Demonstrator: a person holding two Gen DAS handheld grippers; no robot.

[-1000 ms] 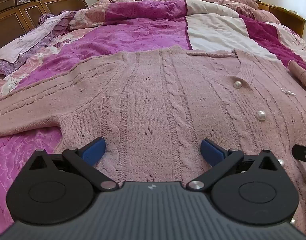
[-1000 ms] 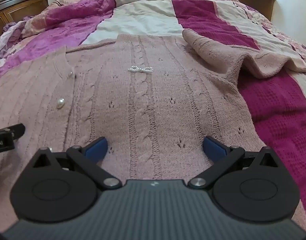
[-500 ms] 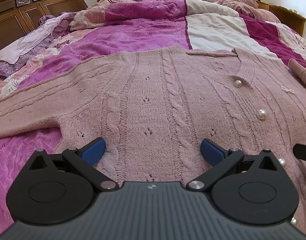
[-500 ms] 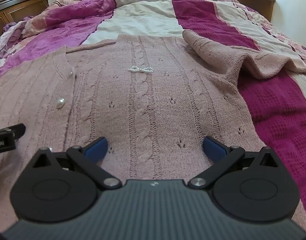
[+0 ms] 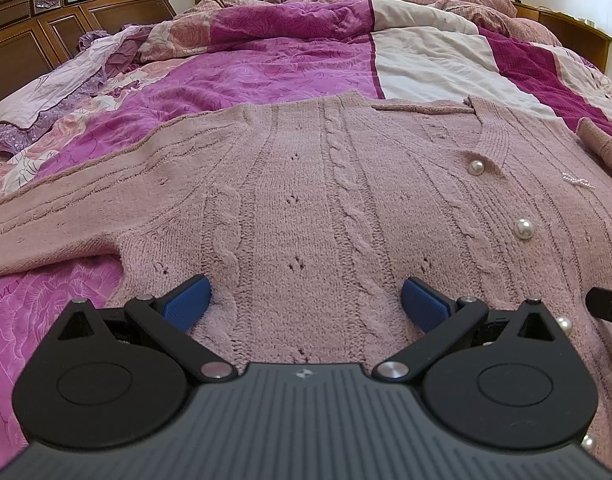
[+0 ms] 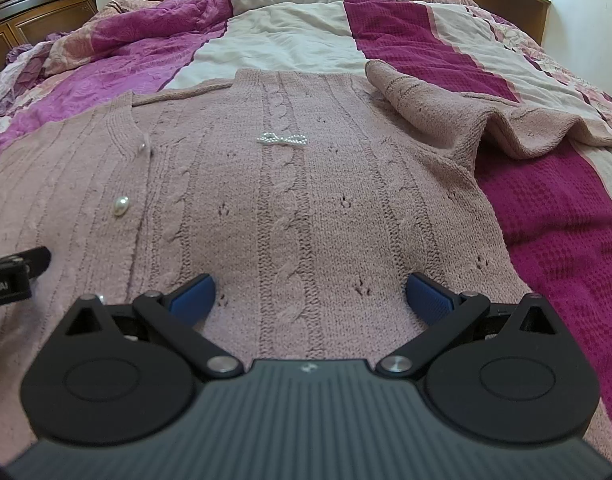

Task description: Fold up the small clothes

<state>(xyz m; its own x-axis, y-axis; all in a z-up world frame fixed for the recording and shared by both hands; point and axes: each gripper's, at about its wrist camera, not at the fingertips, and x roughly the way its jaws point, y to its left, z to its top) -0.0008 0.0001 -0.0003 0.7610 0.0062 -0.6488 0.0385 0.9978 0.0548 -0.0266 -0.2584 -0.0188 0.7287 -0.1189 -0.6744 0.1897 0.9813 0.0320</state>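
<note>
A dusty pink cable-knit cardigan (image 5: 306, 184) with pearl buttons (image 5: 523, 229) lies spread flat, front up, on the bed. My left gripper (image 5: 304, 302) is open, low over its left half near the hem, blue pads apart, holding nothing. The left sleeve (image 5: 46, 220) stretches out to the left. In the right wrist view the cardigan (image 6: 306, 200) carries a small pearl bow (image 6: 282, 139). My right gripper (image 6: 311, 294) is open over the right half near the hem. The right sleeve (image 6: 465, 112) lies bunched to the right.
The bed is covered by a quilt of magenta (image 5: 246, 64), cream (image 6: 290, 40) and dark crimson (image 6: 565, 208) panels. A dark wooden headboard (image 5: 66, 12) stands at the left. Rumpled bedding and wooden furniture lie at the far end.
Nearly nothing differs. Both grippers stay open over the cardigan's lower part; the left view has shifted very slightly.
</note>
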